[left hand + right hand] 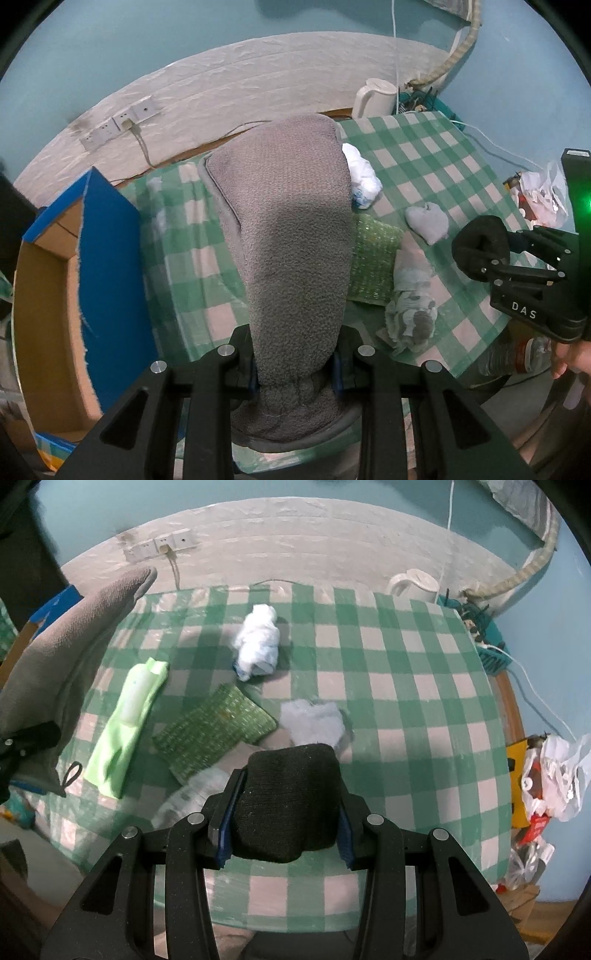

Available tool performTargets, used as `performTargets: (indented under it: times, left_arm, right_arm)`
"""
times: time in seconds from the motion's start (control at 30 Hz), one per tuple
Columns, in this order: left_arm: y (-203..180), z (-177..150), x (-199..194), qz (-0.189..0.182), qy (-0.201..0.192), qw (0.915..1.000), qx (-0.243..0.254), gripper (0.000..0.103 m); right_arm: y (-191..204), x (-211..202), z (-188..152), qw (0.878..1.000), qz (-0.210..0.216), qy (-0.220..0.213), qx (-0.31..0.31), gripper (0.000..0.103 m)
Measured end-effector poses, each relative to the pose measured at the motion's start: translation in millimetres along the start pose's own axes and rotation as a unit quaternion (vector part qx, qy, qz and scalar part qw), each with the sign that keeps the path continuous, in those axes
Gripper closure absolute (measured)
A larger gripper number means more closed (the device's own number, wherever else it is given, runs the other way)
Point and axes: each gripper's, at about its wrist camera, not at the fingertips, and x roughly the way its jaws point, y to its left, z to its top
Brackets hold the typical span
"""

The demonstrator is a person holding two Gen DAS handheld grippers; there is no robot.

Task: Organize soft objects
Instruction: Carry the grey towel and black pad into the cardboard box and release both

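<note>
My left gripper (pixel 295 373) is shut on a grey fleece cloth (pixel 291 229), which hangs long over the checked table (pixel 424 162); the same cloth (pixel 66 642) shows at the left of the right wrist view. My right gripper (pixel 284 830) is shut on a black knitted bundle (pixel 288 801), also seen at the right of the left wrist view as the black bundle (pixel 480 251). On the table lie a white crumpled cloth (pixel 258 642), a green woven pad (pixel 214 727), a light green cloth (pixel 129 716), a pale grey cloth (pixel 314 723) and a rumpled grey-white rag (pixel 410 306).
An open cardboard box with blue flaps (pixel 74 288) stands left of the table. A white kettle (pixel 376 96) and a teal basket (pixel 487 642) sit at the table's far right corner. Plastic bags (pixel 550 775) lie on the floor to the right. A wall socket strip (pixel 159 546) with a cable is behind.
</note>
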Motion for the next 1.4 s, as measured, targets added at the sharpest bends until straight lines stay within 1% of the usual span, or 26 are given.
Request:
performTargets:
  times: [0.57,0.77,1.0,1.4]
  left_arm:
    - [52,-3,-27,0.024,-0.026,0.9987,-0.037,0.075]
    - [71,-8,-37,0.033,-0.032,0.9977,-0.050,0.075]
    - [92,-15,-52,0.048,-0.049,0.9958,-0.060,0.075]
    - [140,-33,-71,0.079,-0.068,0.9910,-0.084,0.075]
  right_arm:
    - [61,-28,32,0.998,0.027,-0.026,-0.048,0.060]
    - [84,-34,43,0.997,0.036,-0.032,-0.064,0.060]
    - [111,-43,59,0.995,0.040,-0.041,-0.082,0.060]
    - [171,-52,83,0.991,0.054,-0.048,-0.117,0.060]
